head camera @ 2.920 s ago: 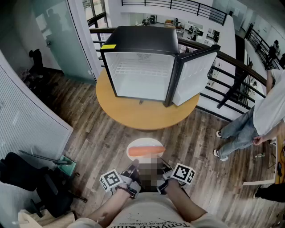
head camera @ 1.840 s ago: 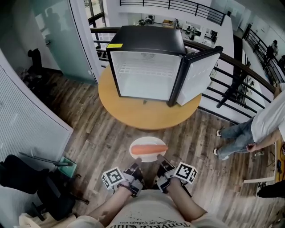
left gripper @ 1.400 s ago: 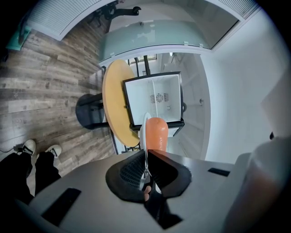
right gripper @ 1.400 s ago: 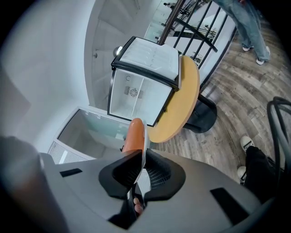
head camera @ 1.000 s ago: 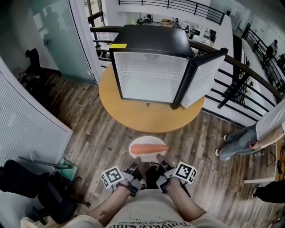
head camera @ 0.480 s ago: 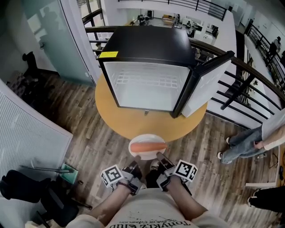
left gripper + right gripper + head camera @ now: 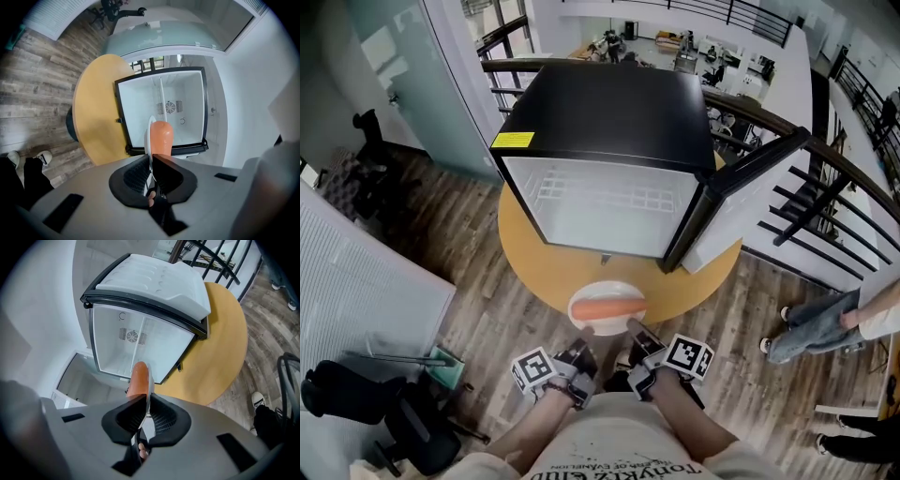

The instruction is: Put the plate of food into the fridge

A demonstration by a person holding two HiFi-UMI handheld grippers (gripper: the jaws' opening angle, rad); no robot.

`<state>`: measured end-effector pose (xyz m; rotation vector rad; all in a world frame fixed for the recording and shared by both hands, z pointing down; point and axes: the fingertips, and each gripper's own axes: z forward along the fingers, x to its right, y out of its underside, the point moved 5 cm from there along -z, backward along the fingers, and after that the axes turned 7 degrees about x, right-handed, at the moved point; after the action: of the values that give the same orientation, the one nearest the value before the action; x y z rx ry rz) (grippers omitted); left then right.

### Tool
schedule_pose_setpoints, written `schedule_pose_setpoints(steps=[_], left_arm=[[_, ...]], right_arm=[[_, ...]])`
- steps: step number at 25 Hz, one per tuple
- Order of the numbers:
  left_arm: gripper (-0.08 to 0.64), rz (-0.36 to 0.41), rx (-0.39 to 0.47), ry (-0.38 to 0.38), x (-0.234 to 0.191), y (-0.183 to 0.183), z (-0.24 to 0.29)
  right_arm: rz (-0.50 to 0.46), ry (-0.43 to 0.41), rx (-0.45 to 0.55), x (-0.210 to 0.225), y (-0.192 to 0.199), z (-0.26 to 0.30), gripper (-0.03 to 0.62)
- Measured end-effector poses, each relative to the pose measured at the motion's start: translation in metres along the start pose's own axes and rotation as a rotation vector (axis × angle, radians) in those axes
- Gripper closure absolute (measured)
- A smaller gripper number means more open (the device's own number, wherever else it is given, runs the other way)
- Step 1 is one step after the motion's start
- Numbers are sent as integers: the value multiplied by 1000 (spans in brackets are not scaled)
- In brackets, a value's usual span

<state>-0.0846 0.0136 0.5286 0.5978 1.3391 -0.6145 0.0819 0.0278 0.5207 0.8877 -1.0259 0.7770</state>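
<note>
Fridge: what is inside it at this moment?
A white wire shelf and a round back-wall vent show. In the gripper views the plate with its food covers part of the interior.

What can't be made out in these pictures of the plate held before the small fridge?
- Head view: the plate's near rim is covered by the left gripper and right gripper.
- Both gripper views: the plate shows edge-on, so its top is hidden.
- The orange food is too small to identify.
- Head view: the fridge's black top hides its upper inside.
- Head view: a bystander is cut off by the right edge.
</note>
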Motion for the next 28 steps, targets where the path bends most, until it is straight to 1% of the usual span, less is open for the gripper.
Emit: schedule_pose_setpoints(steps=[4,8,13,16,19,21,26,28], left_arm=[[525,-6,25,-30,-1,0,13],[525,-14,36,-5,3,1,26],[525,-11,41,-18,3,-4,31],[525,-9,33,-35,2,-10,33],[525,-17,16,-13,5,-14,38],[525,-15,3,-13,6,-18,41],[526,-5,-25,-54,1,-31,47],[526,-13,-30,-39,1,-36,52]], right_arm=[[-1,-6,-26,3,-16,9,548],[-1,-7,-38,4,-27,14,548],[2,-3,-45,4,-31,20,548],[5,-4,-38,3,-31,25,548],[16,1,-22,3,-31,28,548],[23,6,-10,2,-30,31,548],[35,18,23,3,-31,41,548],[36,22,33,4,-31,47,548]])
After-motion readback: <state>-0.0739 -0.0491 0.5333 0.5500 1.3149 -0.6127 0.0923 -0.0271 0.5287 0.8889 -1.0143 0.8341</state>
